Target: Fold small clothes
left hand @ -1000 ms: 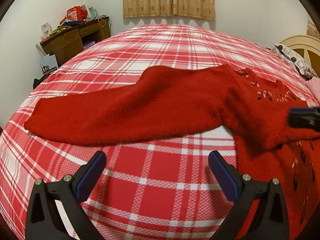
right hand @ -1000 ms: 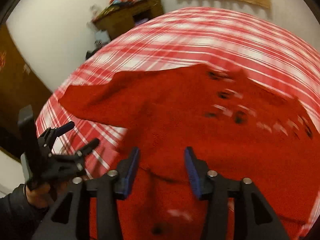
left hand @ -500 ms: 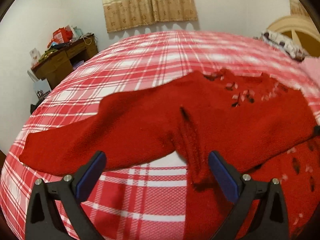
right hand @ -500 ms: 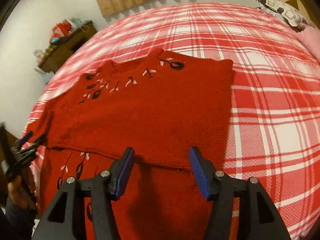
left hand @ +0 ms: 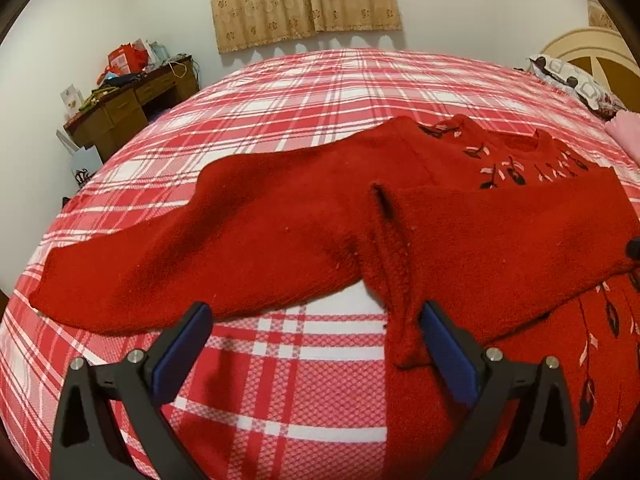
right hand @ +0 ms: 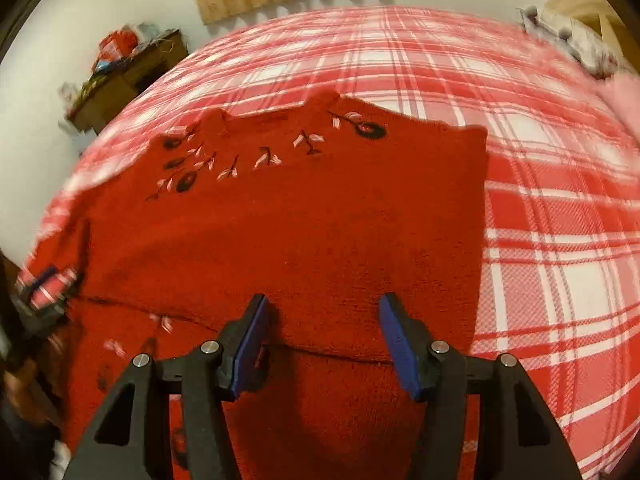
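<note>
Sweater (left hand: 500,240): soft, limp knit; I'd pinch its sleeve (left hand: 168,272) cuff. Left claw (left hand: 312,356), right claw (right hand: 324,344): released, empty.

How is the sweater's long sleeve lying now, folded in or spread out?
Spread out: the sleeve lies flat on the bedsheet, away from the sweater.

Red knitted sweater (right hand: 320,220): lies flat on the red-and-white plaid bedspread (right hand: 560,208), neckline away from the camera, black and pink embroidered sprigs across the chest, one sleeve folded over the body. Right gripper (right hand: 322,344): blue-padded jaws apart above the fold's edge, gripping nothing. Left gripper (right hand: 44,288): blurred, at the sweater's left edge. Cluttered wooden desk (right hand: 128,76): against the wall.
</note>
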The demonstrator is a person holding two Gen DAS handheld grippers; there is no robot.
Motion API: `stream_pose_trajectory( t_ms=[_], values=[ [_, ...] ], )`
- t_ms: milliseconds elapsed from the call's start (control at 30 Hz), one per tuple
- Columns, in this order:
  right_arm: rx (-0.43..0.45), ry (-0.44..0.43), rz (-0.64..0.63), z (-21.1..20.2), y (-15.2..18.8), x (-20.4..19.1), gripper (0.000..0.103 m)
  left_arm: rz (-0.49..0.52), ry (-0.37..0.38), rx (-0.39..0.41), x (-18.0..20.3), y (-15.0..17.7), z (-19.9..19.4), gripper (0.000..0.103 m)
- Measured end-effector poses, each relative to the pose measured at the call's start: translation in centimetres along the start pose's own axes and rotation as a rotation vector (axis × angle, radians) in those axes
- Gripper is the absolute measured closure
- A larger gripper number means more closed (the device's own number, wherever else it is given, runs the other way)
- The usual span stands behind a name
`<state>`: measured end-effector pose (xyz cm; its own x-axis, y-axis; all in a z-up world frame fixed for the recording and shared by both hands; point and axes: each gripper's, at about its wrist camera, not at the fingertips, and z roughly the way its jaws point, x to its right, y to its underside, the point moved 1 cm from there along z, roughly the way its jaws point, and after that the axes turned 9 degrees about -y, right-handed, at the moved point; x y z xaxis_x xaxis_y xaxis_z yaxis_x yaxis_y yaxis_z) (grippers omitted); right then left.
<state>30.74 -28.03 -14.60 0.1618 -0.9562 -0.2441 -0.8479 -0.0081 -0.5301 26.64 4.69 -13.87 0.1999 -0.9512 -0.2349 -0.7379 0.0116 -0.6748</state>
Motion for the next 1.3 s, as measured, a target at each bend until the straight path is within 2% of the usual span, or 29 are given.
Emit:
stream_pose_trajectory(
  t_ms=[100, 200, 367, 500, 567, 633, 733, 800, 933, 967, 1033, 1167, 1300],
  values=[
    [-0.02, 0.067, -0.052, -0.3, -0.1, -1.8, 0.044, -0.007, 0.008, 0.002, -0.1, 0.1, -0.1, 0.0],
    [-0.014, 0.005, -0.064, 0.0, -1.6, -3.6, 0.043, -0.007, 0.011, 0.002, 0.0, 0.1, -0.1, 0.0],
    [-0.013, -0.03, -0.153, 3.1, -3.0, -8.5, 0.043, -0.015, 0.028, -0.001, -0.4, 0.1, -0.2, 0.0],
    [-0.061, -0.033, -0.198, 5.8, -2.2, -11.5, 0.042, -0.026, 0.036, -0.003, -0.6, 0.1, 0.0, 0.0],
    [-0.038, 0.017, -0.247, 6.2, -1.6, -13.0, 0.04, -0.043, 0.047, -0.007, -0.9, 0.1, 0.1, 0.0],
    [-0.044, 0.014, -0.261, 5.9, -1.4, -13.6, 0.04, -0.055, 0.054, -0.009, -1.1, 0.1, 0.1, 0.0],
    [0.001, 0.031, -0.278, 5.3, -2.0, -14.4, 0.04, -0.062, 0.058, -0.01, -1.2, 0.1, 0.2, 0.0],
    [0.014, 0.002, -0.271, 5.3, -2.5, -15.0, 0.04, -0.064, 0.048, -0.004, -1.2, 0.1, 0.1, 0.0],
    [-0.033, -0.032, -0.307, 7.3, -2.0, -17.2, 0.04, -0.072, 0.046, -0.011, -1.3, 0.1, 0.2, 0.0],
    [-0.045, -0.026, -0.329, 7.7, -1.5, -17.9, 0.039, -0.074, 0.042, -0.012, -1.4, 0.0, 0.2, 0.0],
    [0.002, 0.021, -0.402, 7.0, -0.3, -19.2, 0.039, -0.089, 0.037, -0.007, -1.7, 0.1, 0.1, 0.0],
    [-0.002, -0.045, -0.369, 6.2, -0.9, -18.7, 0.039, -0.132, 0.036, -0.008, -2.7, 0.1, 0.3, 0.0],
    [0.016, -0.057, -0.372, 6.5, -2.0, -19.2, 0.039, -0.157, 0.025, -0.005, -3.4, 0.3, 0.2, 0.0]
  ],
)
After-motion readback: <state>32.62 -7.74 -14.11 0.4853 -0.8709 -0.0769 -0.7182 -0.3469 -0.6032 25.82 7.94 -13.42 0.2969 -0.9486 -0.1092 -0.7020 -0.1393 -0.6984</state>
